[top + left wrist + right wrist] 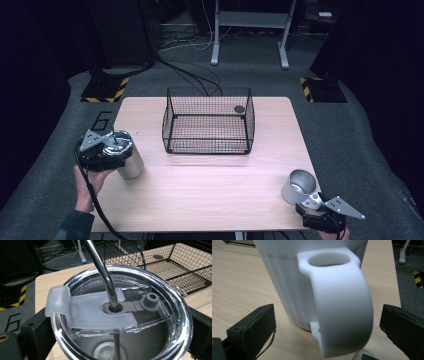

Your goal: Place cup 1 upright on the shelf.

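A steel tumbler (129,159) with a clear lid (120,315) and a bent metal straw (102,270) stands at the table's left edge. My left gripper (102,150) is shut on it, one black jaw pressed against each side just under the lid. A white mug (299,186) stands near the front right corner with its handle (342,302) turned toward my right gripper (312,202). That gripper is open, its jaws standing apart on either side of the handle without touching it.
A black wire basket (209,120) stands at the middle back of the wooden table (210,185), with a small dark round object (239,109) in its far right corner. Cables and stand legs cover the floor behind.
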